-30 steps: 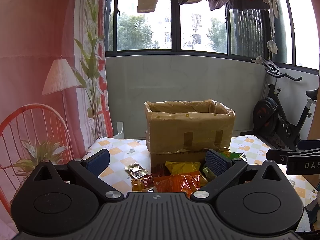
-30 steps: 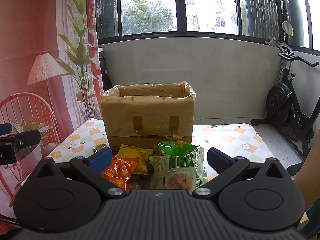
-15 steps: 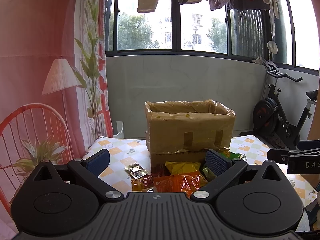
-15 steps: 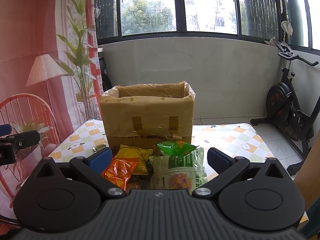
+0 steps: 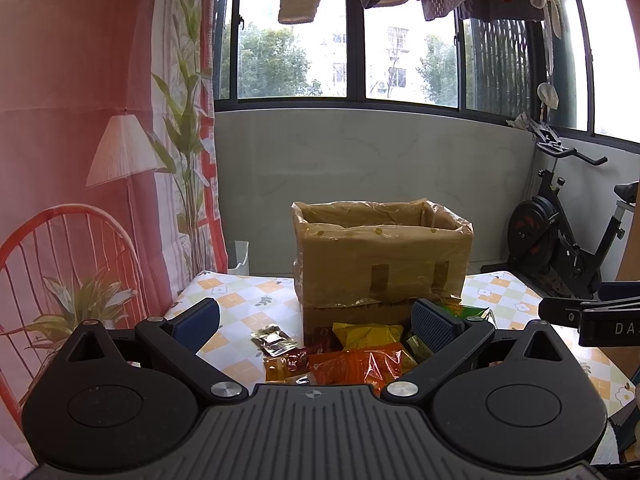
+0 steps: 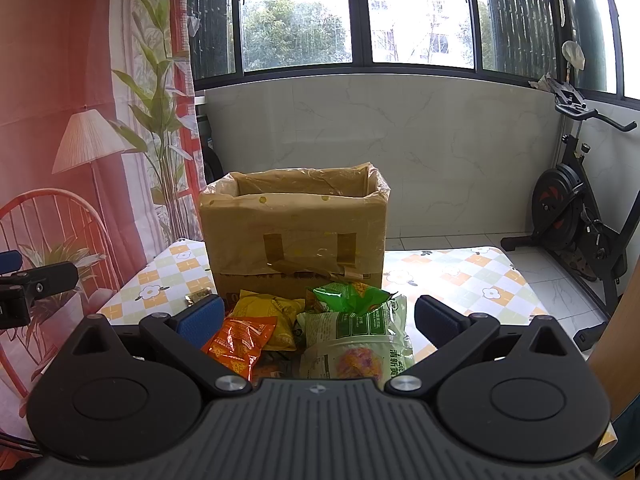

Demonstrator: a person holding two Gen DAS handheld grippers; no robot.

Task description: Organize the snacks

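A cardboard box (image 5: 380,256) (image 6: 294,236) lined with clear plastic stands open-topped on the checked table. Snack packets lie heaped in front of it: an orange bag (image 5: 356,366) (image 6: 240,340), a yellow bag (image 5: 366,330) (image 6: 266,312), a green bag (image 6: 346,294), a large white-and-green bag (image 6: 358,340) and a small silver sachet (image 5: 274,338). My left gripper (image 5: 314,322) hovers open above the orange and yellow bags, holding nothing. My right gripper (image 6: 318,318) is open over the heap, also holding nothing.
The table (image 5: 240,300) (image 6: 460,280) wears a flower-checked cloth. An exercise bike (image 5: 560,236) (image 6: 576,216) stands at the right by the wall. A pink printed curtain (image 5: 80,160) hangs along the left. The right gripper's side (image 5: 592,320) shows at the left view's right edge.
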